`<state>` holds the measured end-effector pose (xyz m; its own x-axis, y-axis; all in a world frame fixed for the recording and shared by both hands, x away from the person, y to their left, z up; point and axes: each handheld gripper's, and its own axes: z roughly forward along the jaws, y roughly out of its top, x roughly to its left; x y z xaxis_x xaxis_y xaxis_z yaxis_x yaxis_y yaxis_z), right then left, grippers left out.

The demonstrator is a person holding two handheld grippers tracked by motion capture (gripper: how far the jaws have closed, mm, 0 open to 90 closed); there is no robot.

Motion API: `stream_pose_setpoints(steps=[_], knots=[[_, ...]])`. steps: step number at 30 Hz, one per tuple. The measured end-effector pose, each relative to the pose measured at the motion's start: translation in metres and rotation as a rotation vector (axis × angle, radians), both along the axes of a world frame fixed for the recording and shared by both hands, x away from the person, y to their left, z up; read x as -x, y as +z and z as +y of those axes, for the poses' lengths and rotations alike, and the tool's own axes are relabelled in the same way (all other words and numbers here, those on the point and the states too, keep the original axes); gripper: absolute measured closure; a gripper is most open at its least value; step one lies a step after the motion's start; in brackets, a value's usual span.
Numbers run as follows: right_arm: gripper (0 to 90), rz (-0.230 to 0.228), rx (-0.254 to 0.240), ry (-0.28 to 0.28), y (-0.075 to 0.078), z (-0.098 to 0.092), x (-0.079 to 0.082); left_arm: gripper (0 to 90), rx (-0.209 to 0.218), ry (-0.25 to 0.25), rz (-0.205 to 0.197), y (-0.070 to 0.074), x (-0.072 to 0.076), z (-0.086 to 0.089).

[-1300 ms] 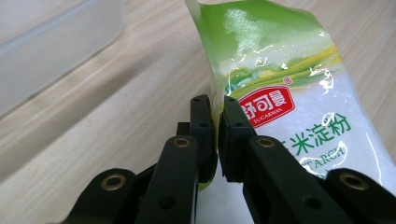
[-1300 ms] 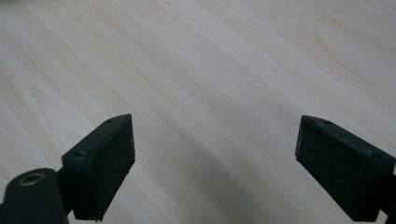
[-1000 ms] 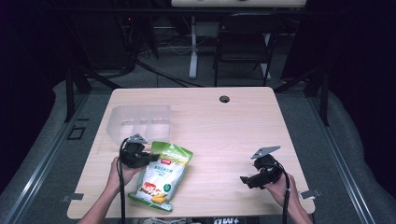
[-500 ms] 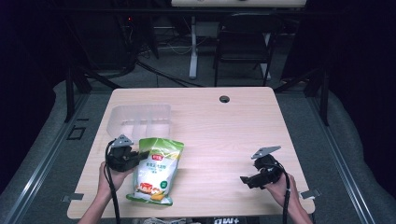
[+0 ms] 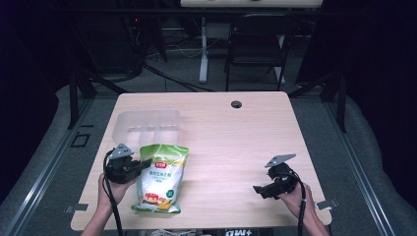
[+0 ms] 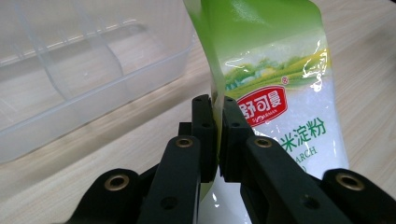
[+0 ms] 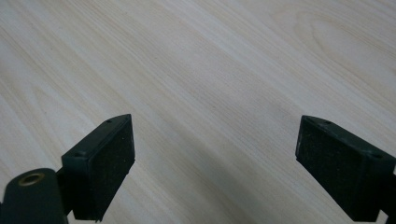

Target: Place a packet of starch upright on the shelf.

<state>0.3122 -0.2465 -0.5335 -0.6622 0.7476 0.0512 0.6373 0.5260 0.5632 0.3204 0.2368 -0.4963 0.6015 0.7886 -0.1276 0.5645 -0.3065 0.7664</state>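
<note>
Two claws: left claw clamped on the starch bag's edge, right claw wide apart.

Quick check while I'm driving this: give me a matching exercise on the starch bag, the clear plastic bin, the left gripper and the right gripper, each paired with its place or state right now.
Things:
1. starch bag
2. clear plastic bin
3. left gripper
4. right gripper

States:
A. jaws wide apart over bare table
B. empty, at the far left of the table
C. pinched by its edge
D. clamped on a thin green edge

Pairs: 1-C, 2-B, 3-D, 4-A
</note>
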Motion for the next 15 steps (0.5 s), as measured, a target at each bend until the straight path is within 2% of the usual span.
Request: stream_pose_setpoints(steps=[5, 13, 14, 15], knots=[[11.0, 0.005, 0.003, -0.003, 0.001, 0.0, 0.0, 87.3, 0.043, 0.011, -0.018, 0.007, 0.004, 0.005], [11.0, -0.007, 0.007, -0.007, 0.001, 0.0, 0.001, 87.4, 0.046, 0.005, -0.045, 0.016, 0.013, 0.004], [11.0, -0.012, -0.01, -0.017, -0.001, 0.0, 0.001, 87.4, 0.046, 0.004, -0.05, 0.018, 0.014, 0.004], [11.0, -0.009, 0.007, -0.001, 0.0, -0.001, 0.0, 87.5, 0.049, 0.004, -0.053, 0.019, 0.015, 0.004]])
